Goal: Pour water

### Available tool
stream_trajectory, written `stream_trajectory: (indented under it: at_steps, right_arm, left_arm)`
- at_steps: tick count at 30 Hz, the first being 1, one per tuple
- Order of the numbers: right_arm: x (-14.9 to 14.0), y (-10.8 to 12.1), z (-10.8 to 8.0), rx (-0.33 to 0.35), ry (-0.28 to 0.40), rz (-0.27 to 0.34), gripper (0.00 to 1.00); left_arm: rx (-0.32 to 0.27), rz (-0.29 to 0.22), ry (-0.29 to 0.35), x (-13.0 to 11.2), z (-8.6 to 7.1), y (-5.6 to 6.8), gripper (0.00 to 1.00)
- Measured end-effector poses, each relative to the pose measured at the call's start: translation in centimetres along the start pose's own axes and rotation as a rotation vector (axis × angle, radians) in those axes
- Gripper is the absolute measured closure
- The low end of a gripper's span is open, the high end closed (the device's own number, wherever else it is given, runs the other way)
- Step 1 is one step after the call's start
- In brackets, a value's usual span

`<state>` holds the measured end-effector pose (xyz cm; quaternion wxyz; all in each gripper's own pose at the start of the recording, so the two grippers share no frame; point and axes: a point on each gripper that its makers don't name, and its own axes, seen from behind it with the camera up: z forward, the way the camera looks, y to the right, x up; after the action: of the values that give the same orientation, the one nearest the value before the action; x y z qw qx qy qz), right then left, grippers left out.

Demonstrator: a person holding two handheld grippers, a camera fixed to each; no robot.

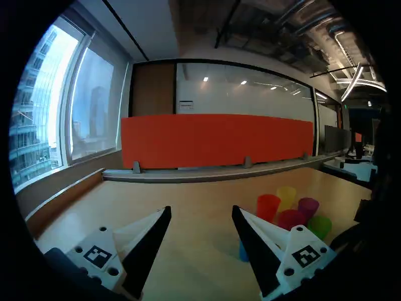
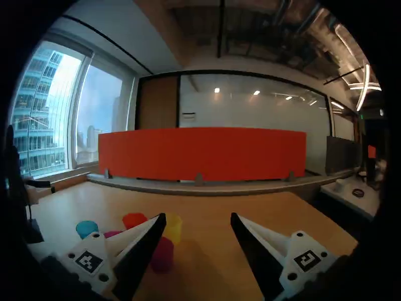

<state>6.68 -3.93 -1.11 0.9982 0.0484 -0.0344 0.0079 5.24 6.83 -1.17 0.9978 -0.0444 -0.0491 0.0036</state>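
**Tools.** Left tool (image 1: 200, 209) is standing wide open and holding nothing. Right tool (image 2: 197, 216) is doing likewise. Both are hanging over the bench (image 1: 150, 195).

**Task items.** The cups (image 1: 290, 219) are sitting in a tight cluster on the bench, to the right of the left tool and to the left of the right tool. None is being gripped. It cannot be told whether any is holding water.

**Risk.** A tool entering that cluster is likely to be nudging the neighbouring cups. Light cups tipping, or a squeezed cup slopping over, is looking like the probable failure.

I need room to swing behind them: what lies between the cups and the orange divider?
Bare desktop, up to the grey rail holding the orange divider. This shows in both gripper views, beyond the cups.
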Motion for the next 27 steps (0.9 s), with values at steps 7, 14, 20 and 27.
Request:
stream_trajectory:
  at_steps: [7,14,20,27]
  right_arm:
    - [0.0,1.1,0.0,-0.044,0.022,0.058,0.00]
    - [-0.1,1.6,-0.2,-0.065,0.022,0.046,0.01]
    - [1.4,1.2,-0.4,-0.064,0.067,0.002,0.01]
    - [2.5,0.2,-0.6,-0.057,0.083,-0.050,0.01]
  left_arm:
    - [0.027,-0.005,0.039,0.7,0.2,-0.1,0.10]
    - [0.056,0.008,0.085,1.7,0.2,-0.5,0.10]
    - [0.074,0.019,0.103,1.7,0.2,-0.8,0.10]
    - [0.098,0.040,0.123,1.0,0.3,-1.9,0.10]
